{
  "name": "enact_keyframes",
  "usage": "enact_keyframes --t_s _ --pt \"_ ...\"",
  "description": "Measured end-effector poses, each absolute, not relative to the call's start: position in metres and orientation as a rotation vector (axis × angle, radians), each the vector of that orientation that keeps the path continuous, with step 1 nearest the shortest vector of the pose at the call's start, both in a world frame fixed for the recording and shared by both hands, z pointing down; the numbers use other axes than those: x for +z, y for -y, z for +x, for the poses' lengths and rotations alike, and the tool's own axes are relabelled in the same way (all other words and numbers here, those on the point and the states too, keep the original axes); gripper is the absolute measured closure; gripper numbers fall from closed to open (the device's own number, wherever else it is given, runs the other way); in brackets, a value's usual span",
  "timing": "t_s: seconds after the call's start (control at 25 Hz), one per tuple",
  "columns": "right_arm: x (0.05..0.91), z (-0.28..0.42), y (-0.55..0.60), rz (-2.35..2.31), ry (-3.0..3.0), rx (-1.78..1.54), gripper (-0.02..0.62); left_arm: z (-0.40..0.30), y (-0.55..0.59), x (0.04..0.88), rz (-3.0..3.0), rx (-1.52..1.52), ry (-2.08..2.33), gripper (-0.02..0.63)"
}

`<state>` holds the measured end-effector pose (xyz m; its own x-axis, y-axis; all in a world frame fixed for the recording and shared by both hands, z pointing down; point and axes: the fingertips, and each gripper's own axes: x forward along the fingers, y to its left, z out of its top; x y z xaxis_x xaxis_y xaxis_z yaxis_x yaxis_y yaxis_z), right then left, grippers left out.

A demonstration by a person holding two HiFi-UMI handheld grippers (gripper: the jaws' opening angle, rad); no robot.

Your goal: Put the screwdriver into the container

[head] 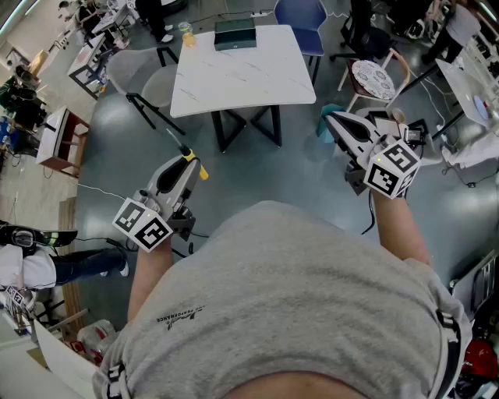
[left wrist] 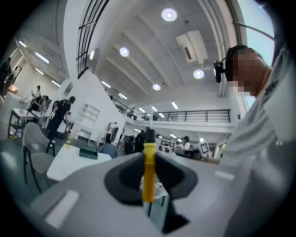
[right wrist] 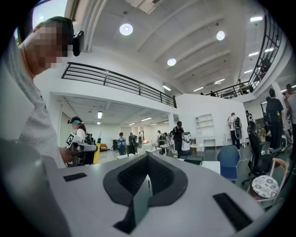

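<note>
My left gripper (head: 185, 162) is shut on a screwdriver (head: 192, 165) with a yellow handle and a black collar, and its thin shaft points up and away toward the table. In the left gripper view the yellow handle (left wrist: 149, 172) stands upright between the jaws. The container, a dark green box (head: 235, 33), sits on the far side of the white table (head: 242, 74), well ahead of both grippers; it also shows as the green box (left wrist: 88, 153) beyond the left jaws. My right gripper (head: 334, 123) hangs at the right, shut with nothing between its jaws (right wrist: 147, 162).
A grey chair (head: 144, 76) stands left of the table, a blue chair (head: 301, 17) behind it, and a stool with a patterned seat (head: 374, 79) at the right. A small bottle (head: 185, 33) stands beside the box. Other desks and people fill the hall around.
</note>
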<state>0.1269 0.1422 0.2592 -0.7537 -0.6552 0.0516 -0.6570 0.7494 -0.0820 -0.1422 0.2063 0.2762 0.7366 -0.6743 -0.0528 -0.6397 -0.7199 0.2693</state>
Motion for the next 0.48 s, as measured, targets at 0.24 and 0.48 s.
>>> enact_keyframes --t_s 0.24,0.48 --pt "0.2614 0.1269 -0.1434 1.078 2.921 0.140 0.588 -0.1408 -0.2055 0.2761 2.711 -0.213 1.040 0.531" --pt "0.2524 0.1343 -0.1457 1.058 2.943 0.167 0.588 -0.1322 -0.2106 0.2696 2.712 -0.215 1.058 0.531"
